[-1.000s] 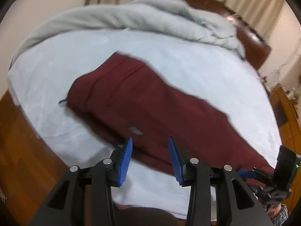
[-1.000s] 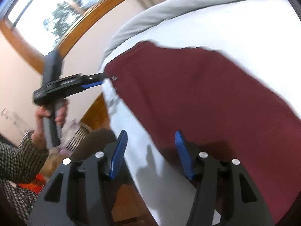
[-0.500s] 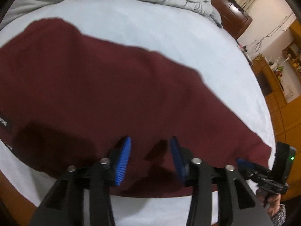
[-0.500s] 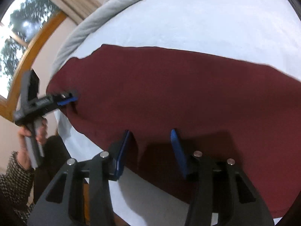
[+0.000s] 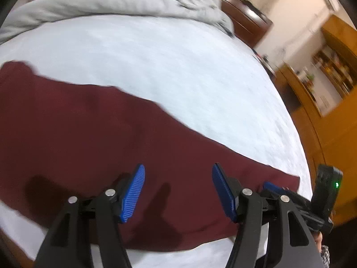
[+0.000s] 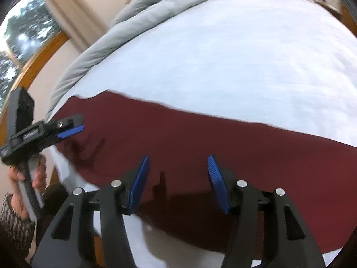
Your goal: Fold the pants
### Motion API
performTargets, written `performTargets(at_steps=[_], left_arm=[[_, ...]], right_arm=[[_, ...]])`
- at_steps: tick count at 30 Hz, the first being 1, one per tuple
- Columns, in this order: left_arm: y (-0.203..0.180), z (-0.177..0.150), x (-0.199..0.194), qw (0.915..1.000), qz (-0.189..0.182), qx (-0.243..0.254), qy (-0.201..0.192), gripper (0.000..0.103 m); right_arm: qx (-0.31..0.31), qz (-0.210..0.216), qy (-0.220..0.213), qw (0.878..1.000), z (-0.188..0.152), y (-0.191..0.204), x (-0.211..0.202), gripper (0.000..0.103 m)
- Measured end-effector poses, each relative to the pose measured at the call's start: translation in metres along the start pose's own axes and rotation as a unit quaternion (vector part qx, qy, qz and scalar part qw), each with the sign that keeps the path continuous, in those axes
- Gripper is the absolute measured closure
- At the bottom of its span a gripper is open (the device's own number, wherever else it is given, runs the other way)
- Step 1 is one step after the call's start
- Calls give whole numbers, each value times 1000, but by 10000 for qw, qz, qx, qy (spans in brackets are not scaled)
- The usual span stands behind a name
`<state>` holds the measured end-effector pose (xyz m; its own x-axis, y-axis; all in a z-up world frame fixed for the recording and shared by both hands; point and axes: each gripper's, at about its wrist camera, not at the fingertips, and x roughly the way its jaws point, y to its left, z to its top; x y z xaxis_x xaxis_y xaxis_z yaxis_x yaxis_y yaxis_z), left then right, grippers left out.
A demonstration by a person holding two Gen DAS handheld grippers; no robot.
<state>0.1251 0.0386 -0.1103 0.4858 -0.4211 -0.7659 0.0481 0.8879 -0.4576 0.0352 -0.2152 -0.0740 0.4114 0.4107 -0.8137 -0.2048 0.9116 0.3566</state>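
My left gripper (image 5: 178, 192) and right gripper (image 6: 178, 184), jaws just opened and empty, hover over maroon pants (image 5: 89, 134) on the white bed (image 5: 178, 67), grey duvet (image 5: 111, 2) upper frame.

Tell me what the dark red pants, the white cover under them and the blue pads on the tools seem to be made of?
Pants: matte, soft knit-like cloth, lying limp and flat; the blur hides the weave.
White cover: matte fabric with a faint pebbled or quilted texture.
Blue pads: ribbed, dull surface, probably rubber or soft plastic, on glossy black, seemingly hard plastic arms.
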Motion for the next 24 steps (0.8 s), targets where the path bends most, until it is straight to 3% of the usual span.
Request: performTargets(at_steps=[6, 11, 15, 18, 20, 24], left_arm=[[-44, 1, 50, 9985, -88, 426, 321, 40], [-40, -5, 81, 9968, 141, 473, 626, 40], [-40, -8, 81, 9956, 311, 550, 690, 41], [-50, -7, 83, 9952, 434, 574, 665, 41], [-51, -7, 73, 9957, 468, 499, 620, 41], [-63, -16, 49, 9965, 310, 599, 502, 40]], right_arm=[[400, -489, -68, 9980, -5, -40, 2, 49], [502, -470, -35, 9976, -12, -44, 16, 49], [261, -671, -104, 9973, -14, -34, 26, 44], [255, -563, -166, 9979, -10, -35, 22, 44], [409, -393, -225, 9981, -5, -43, 8, 45], [876, -498, -484, 9937, -3, -81, -47, 41]])
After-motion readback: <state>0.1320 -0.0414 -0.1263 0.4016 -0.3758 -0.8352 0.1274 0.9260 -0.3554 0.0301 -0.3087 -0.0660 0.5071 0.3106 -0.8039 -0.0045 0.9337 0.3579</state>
